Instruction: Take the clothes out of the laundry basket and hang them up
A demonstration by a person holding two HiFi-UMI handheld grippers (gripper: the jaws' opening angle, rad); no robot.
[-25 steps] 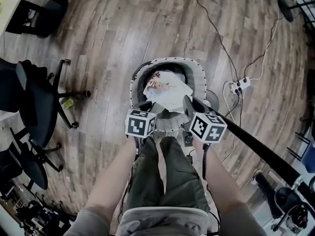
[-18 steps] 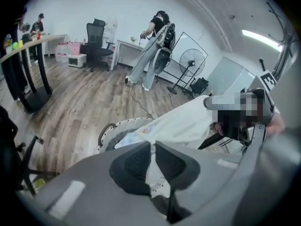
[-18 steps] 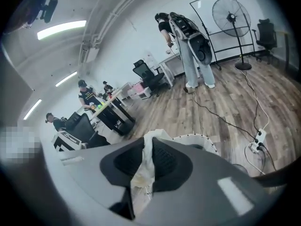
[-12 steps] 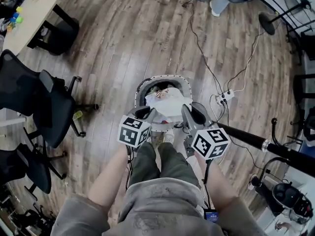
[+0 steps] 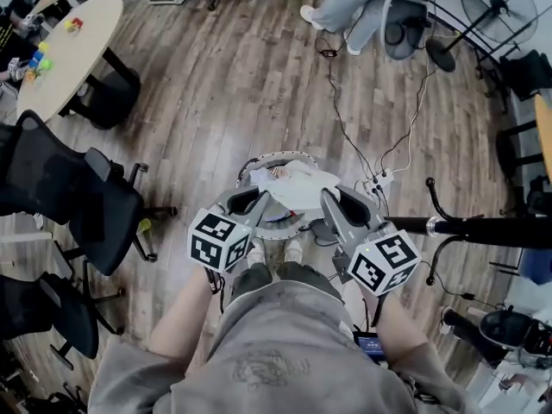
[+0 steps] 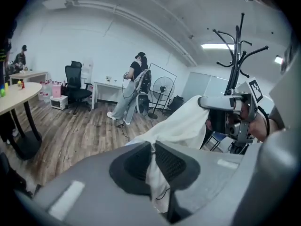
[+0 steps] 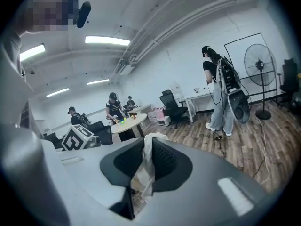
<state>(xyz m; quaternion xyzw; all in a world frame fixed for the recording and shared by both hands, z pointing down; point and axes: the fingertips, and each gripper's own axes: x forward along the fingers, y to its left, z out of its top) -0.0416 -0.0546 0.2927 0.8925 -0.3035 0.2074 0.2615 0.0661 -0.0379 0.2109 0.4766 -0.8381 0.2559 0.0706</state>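
Over the wooden floor, a white garment is clamped by left gripper and right gripper above the laundry basket; it should be carried taut to the rack

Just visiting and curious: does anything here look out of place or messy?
Nothing is spilled or broken. Only the loose cables and power strip on the floor beside the laundry basket look untidy.

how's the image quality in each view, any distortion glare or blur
Head view: fisheye curves the wooden floor, soft sheen. Left gripper view: dark corners, white garment sharp. Right gripper view: ceiling light strips blown out.
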